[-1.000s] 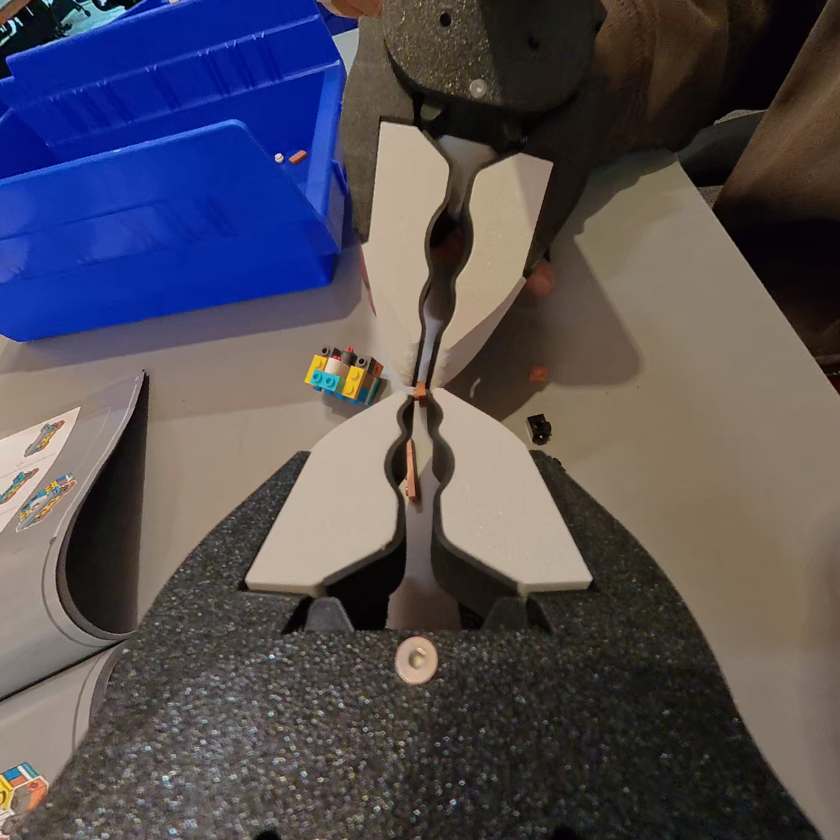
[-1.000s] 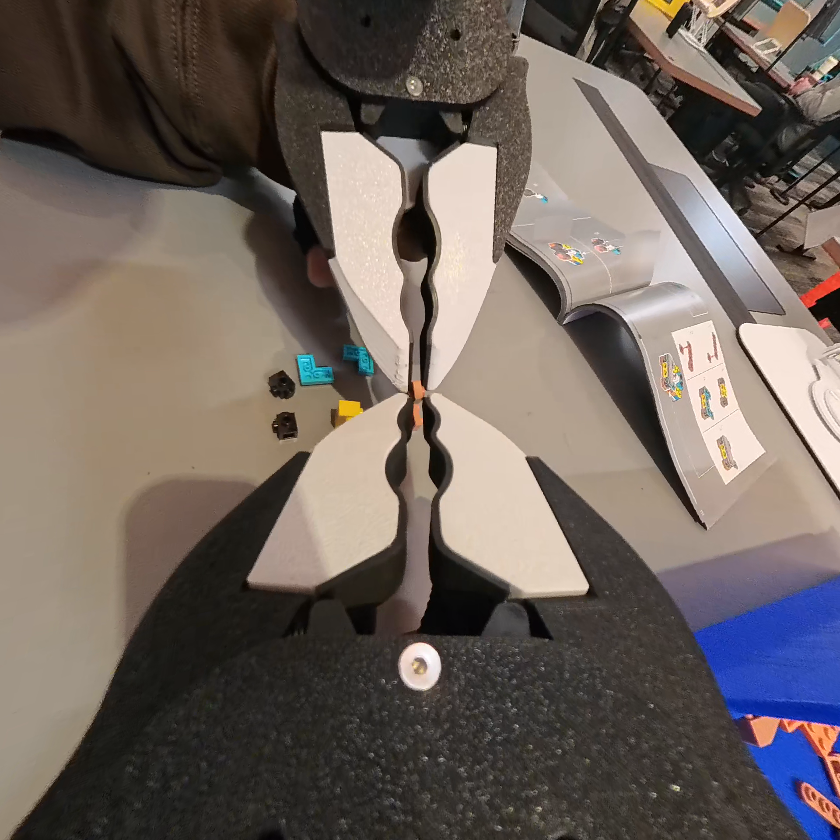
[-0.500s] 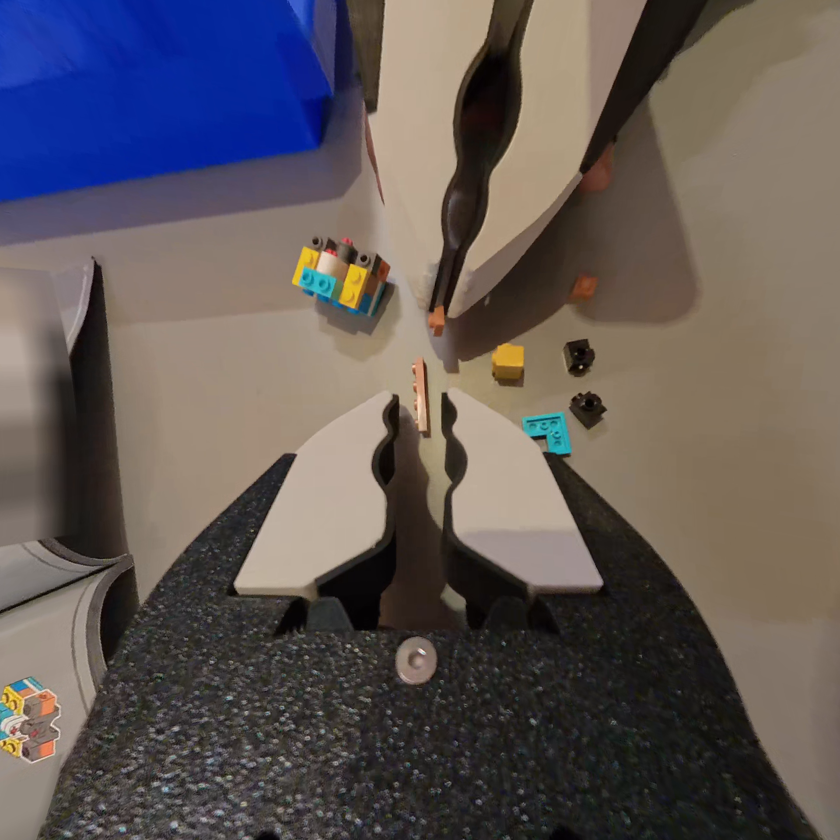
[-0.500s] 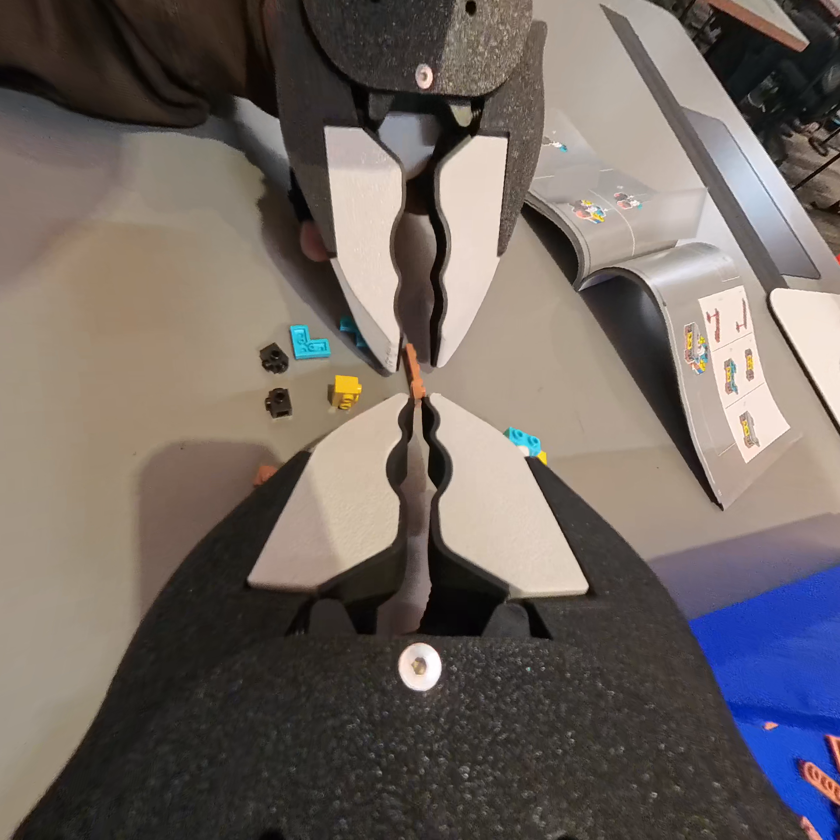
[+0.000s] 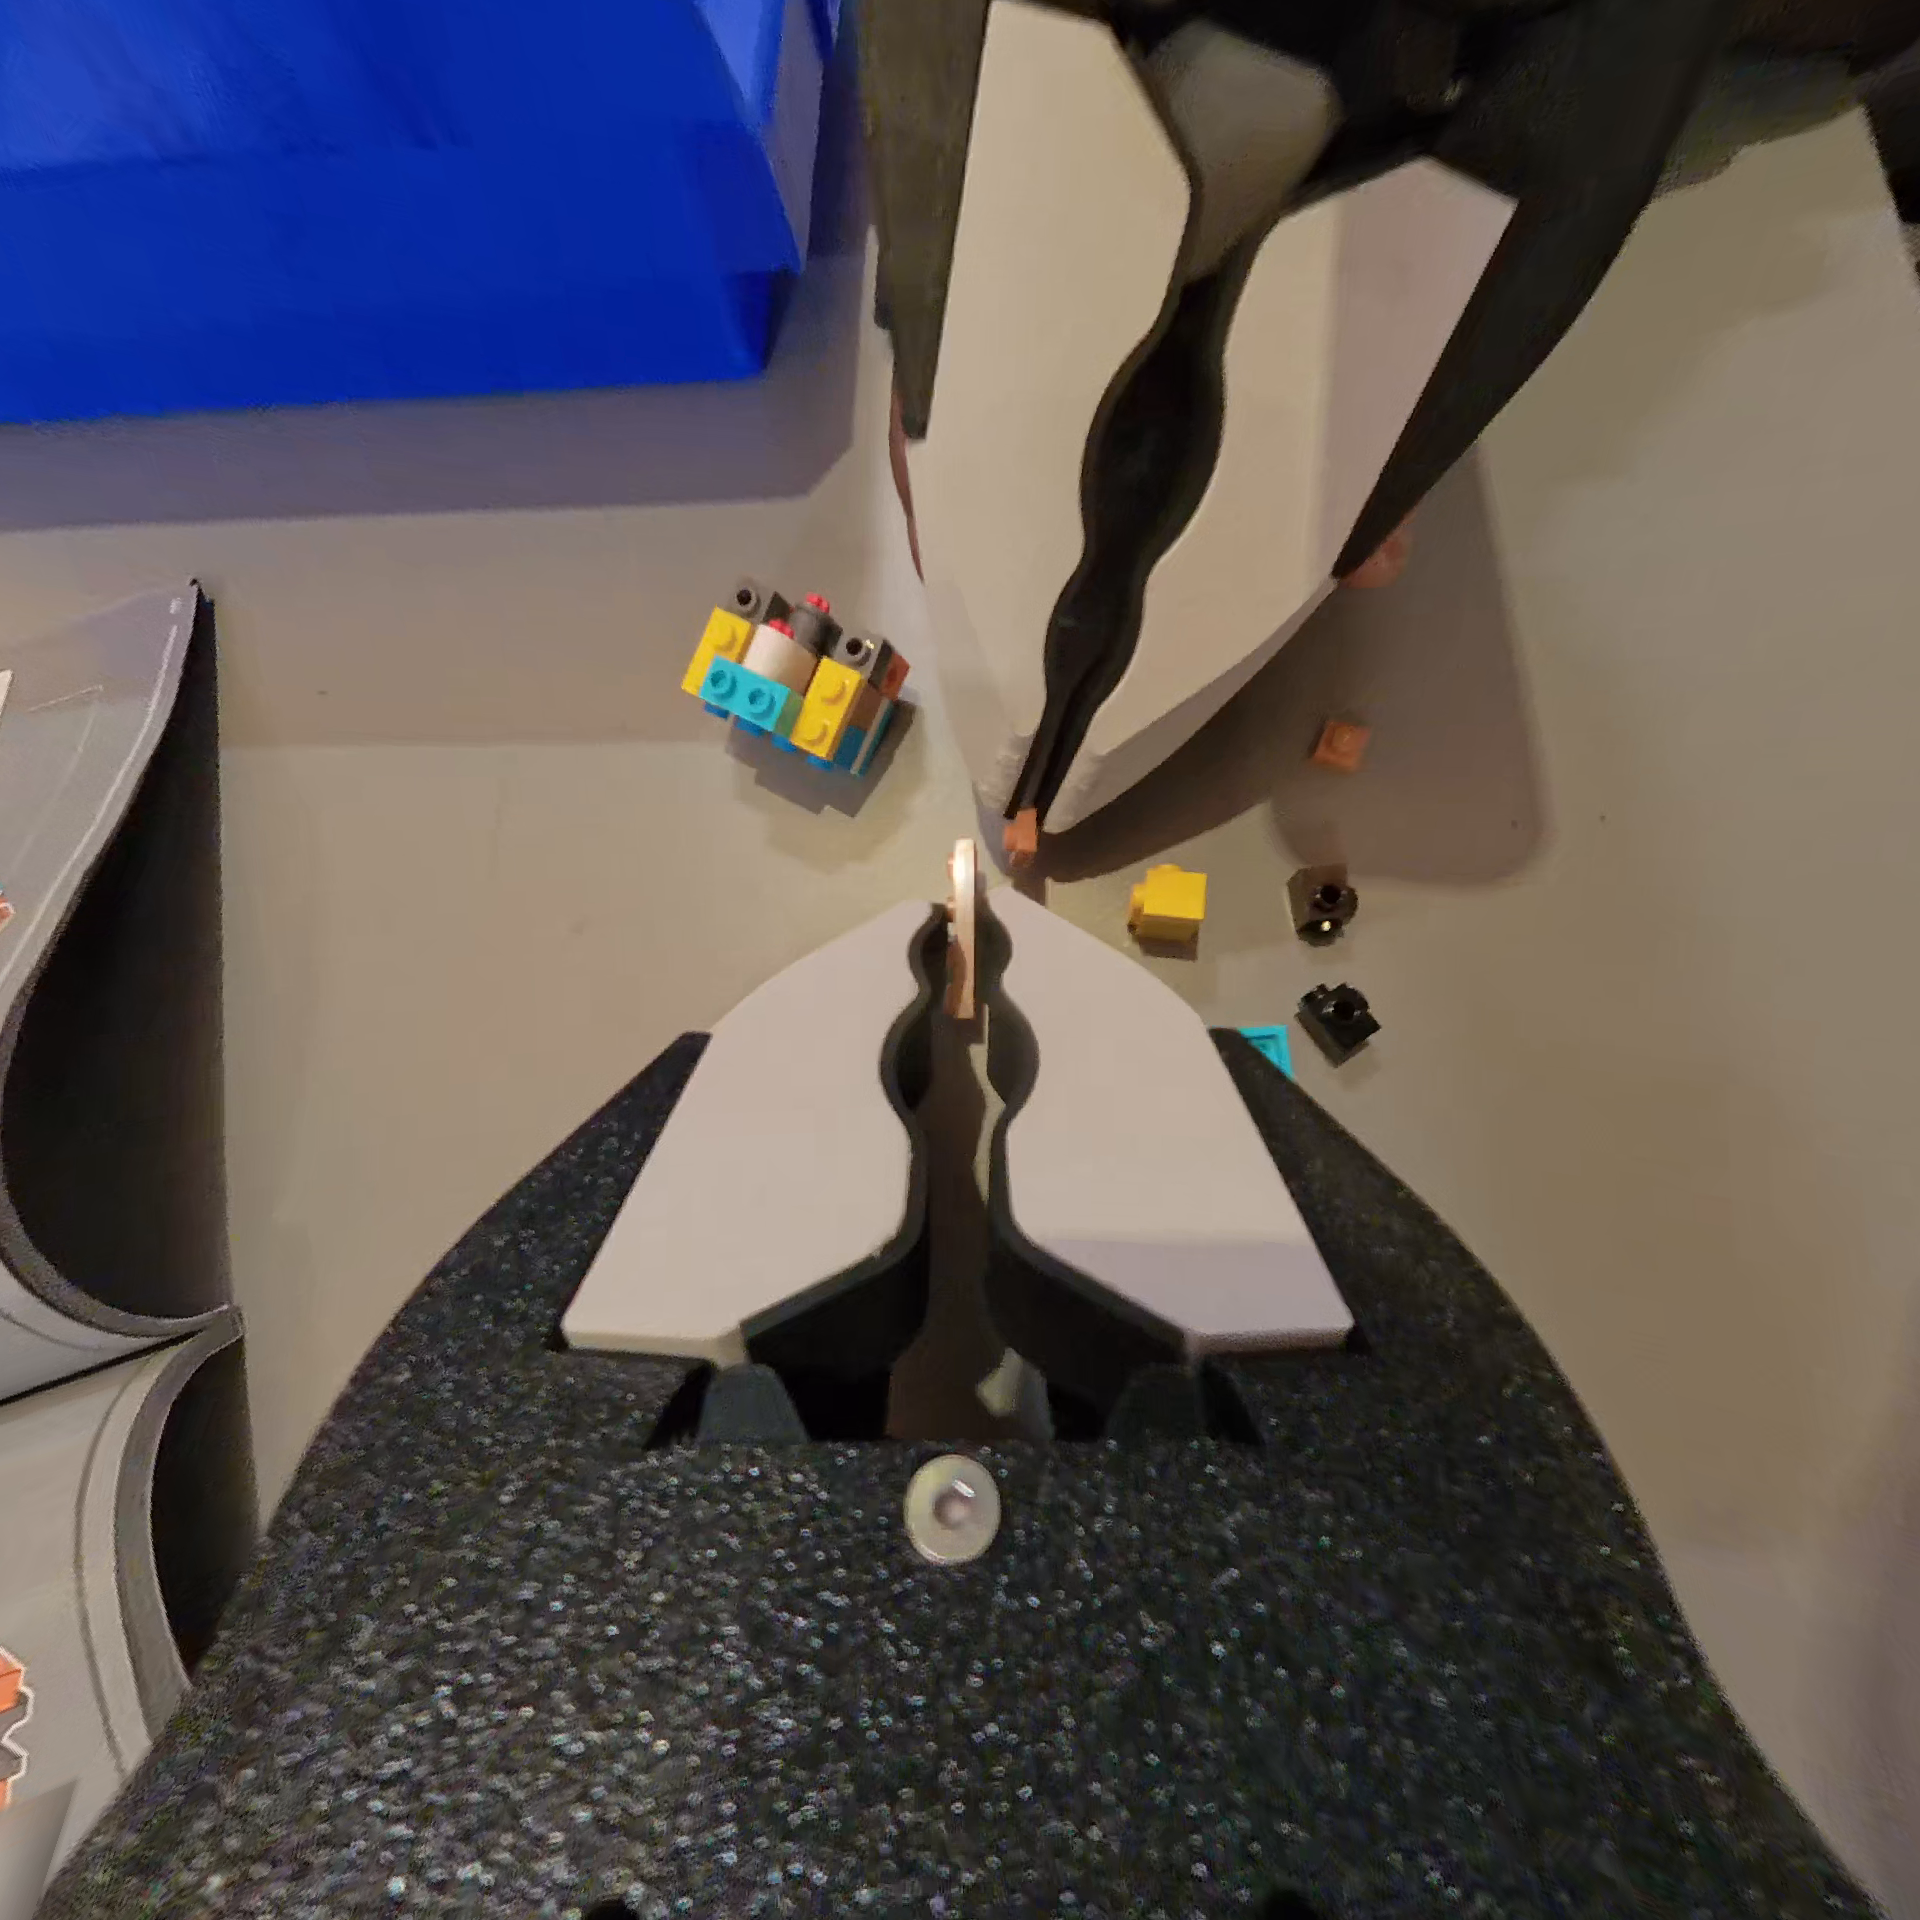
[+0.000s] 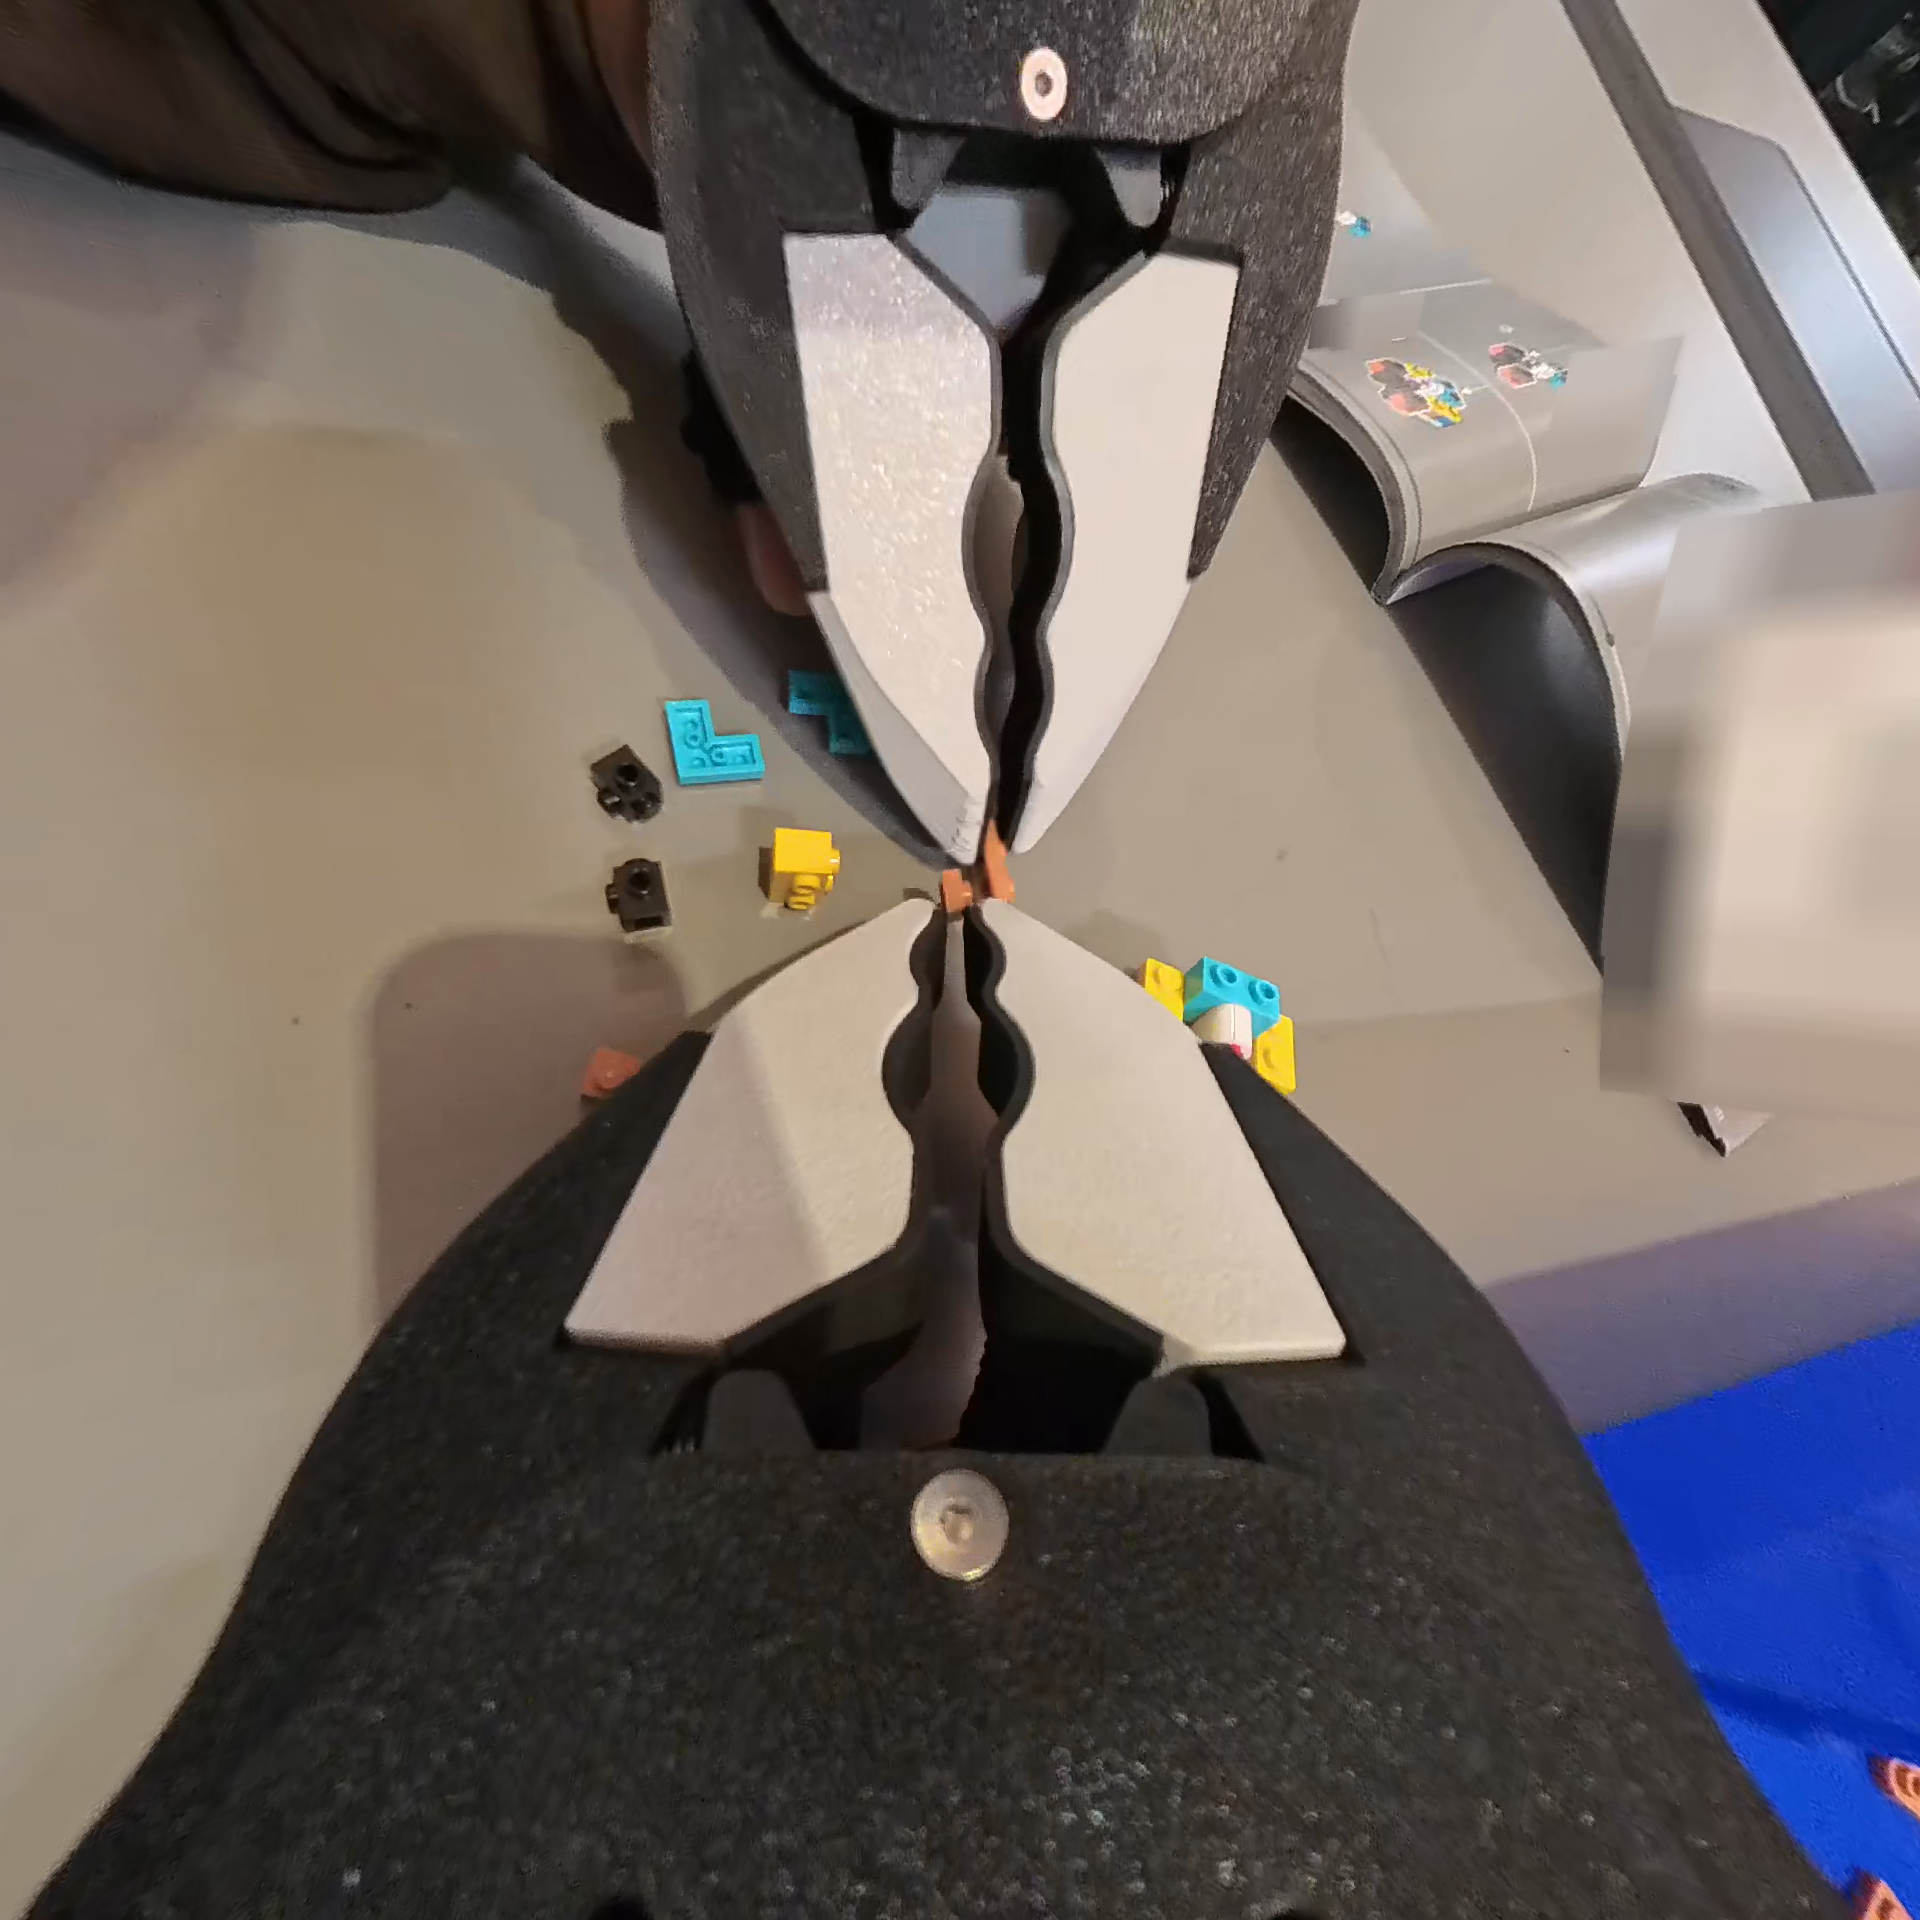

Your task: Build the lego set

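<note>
Between the two gripper tips, nearly touching above the desk [image 5: 416, 935]: left gripper [image 5: 961, 914] clenched on thin tan plate [image 5: 964, 935] — long axis along its fingers. Opposite, right gripper [image 6: 961, 912] clamped on small brown piece [image 6: 956, 891] — just beside the plate's tip, not yet joined.

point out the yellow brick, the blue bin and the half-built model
yellow brick [image 5: 1172, 902], left wrist view, top face
blue bin [image 5: 395, 197], left wrist view, front wall
half-built model [image 5: 795, 688], left wrist view, its middle

Both wrist cameras look steeply down from close above, facing each other, sharing the grey table [image 5: 436, 935] between them
</note>
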`<state>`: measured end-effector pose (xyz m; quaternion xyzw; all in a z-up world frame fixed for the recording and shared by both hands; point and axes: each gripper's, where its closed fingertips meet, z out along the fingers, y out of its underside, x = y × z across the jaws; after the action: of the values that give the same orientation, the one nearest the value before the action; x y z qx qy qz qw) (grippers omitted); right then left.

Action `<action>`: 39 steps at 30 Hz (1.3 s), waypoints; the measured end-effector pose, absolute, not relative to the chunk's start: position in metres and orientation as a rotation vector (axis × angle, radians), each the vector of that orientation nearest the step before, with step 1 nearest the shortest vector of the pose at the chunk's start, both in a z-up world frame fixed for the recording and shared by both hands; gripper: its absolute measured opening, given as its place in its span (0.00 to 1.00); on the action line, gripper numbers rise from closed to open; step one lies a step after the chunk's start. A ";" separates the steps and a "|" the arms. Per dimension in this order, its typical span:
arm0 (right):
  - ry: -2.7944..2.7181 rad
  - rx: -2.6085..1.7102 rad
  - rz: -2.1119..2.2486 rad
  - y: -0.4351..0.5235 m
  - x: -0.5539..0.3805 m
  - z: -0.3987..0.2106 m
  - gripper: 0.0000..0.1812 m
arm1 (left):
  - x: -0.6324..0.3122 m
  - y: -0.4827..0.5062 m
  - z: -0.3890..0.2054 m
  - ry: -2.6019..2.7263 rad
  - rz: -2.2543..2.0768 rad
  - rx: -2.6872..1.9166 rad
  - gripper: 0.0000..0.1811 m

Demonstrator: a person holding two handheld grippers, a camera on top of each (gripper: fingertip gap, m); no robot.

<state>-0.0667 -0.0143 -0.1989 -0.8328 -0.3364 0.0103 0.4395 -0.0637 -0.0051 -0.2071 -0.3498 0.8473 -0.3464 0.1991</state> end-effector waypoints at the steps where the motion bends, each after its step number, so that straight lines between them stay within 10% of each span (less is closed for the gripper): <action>1: -0.836 -2.071 0.022 -0.014 -0.066 -0.199 0.02 | -0.064 -0.007 -0.205 2.368 -0.987 -0.974 0.03; 39: -0.694 -2.144 -0.112 -0.006 -0.055 -0.202 0.03 | -0.060 -0.008 -0.204 2.321 -1.090 -1.195 0.02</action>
<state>-0.0547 -0.0063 -0.2025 -0.8586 -0.2779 -0.0447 0.4285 -0.0599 -0.0076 -0.2035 -0.4173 0.8104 -0.3806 0.1558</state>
